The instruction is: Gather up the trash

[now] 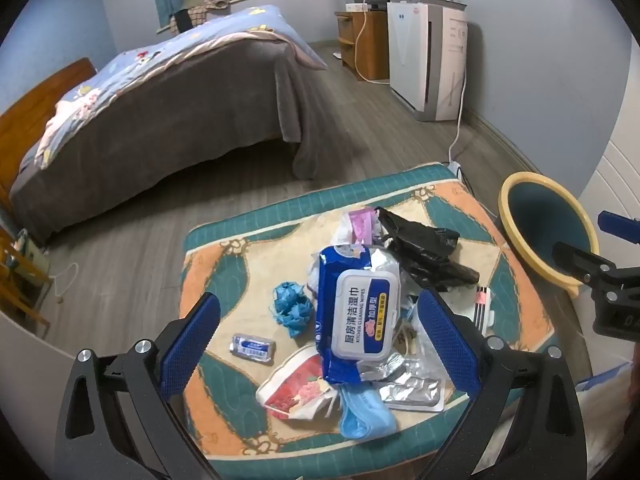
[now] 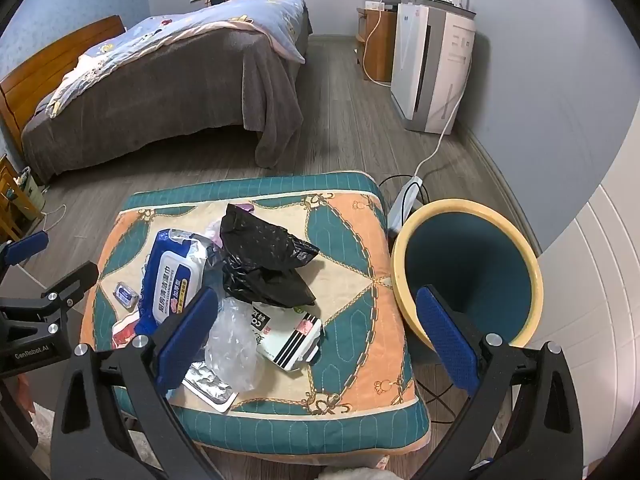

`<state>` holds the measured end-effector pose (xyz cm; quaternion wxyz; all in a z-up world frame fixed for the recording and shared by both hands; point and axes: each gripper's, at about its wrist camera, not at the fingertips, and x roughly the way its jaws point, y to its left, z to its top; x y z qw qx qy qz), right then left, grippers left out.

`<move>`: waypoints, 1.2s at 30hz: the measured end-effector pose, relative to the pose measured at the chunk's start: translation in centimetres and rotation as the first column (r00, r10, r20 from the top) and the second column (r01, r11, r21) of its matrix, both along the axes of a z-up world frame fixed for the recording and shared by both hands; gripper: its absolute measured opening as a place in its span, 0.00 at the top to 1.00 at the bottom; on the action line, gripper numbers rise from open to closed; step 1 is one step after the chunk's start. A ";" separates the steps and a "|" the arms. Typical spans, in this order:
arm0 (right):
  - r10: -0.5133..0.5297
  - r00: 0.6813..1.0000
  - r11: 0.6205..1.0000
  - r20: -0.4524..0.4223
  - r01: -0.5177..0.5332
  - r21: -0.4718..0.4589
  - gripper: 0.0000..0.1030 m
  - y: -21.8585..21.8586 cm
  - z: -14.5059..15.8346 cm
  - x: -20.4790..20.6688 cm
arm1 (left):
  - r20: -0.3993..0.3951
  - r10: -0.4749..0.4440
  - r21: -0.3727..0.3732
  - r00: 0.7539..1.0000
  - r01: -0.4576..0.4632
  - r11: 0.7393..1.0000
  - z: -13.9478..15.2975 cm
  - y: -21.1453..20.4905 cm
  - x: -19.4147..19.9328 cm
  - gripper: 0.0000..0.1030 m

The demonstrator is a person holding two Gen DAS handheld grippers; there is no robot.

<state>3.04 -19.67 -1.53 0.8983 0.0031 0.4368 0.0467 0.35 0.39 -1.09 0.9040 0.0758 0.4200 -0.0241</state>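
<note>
Trash lies on a patterned cushion (image 1: 224, 272) (image 2: 352, 248): a blue wet-wipes pack (image 1: 356, 316) (image 2: 168, 280), a black plastic bag (image 1: 424, 252) (image 2: 264, 260), a crumpled blue wad (image 1: 292, 308), a small blue packet (image 1: 253, 347) (image 2: 125, 295), a red-and-white wrapper (image 1: 296, 388), a foil blister (image 1: 412, 392) (image 2: 210, 384), clear plastic (image 2: 236, 344) and a striped white box (image 2: 296, 340). A teal bin with a yellow rim (image 1: 548, 232) (image 2: 472, 268) stands to the cushion's right. My left gripper (image 1: 320, 344) is open above the wipes pack. My right gripper (image 2: 316, 344) is open above the cushion's right part.
A bed (image 1: 160, 92) with a grey blanket stands at the back left. A white air purifier (image 1: 428, 60) and a wooden cabinet (image 1: 360, 44) stand against the far wall. A power strip (image 2: 404, 200) and cables lie on the wooden floor behind the bin.
</note>
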 end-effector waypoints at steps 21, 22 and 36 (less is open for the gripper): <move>0.002 1.000 1.000 -0.004 -0.002 -0.007 0.05 0.0 -0.2 0.1 | -0.002 0.000 0.003 1.000 0.000 1.000 0.0 -0.1 0.1 0.05; 0.003 1.000 1.000 -0.004 -0.003 -0.007 0.05 0.1 -0.1 0.2 | -0.002 0.000 0.004 1.000 0.000 1.000 0.0 -0.1 0.1 0.05; 0.005 1.000 1.000 -0.010 -0.005 -0.013 0.05 0.0 0.0 0.0 | -0.001 0.001 0.002 1.000 -0.001 1.000 -0.1 -0.1 0.1 0.05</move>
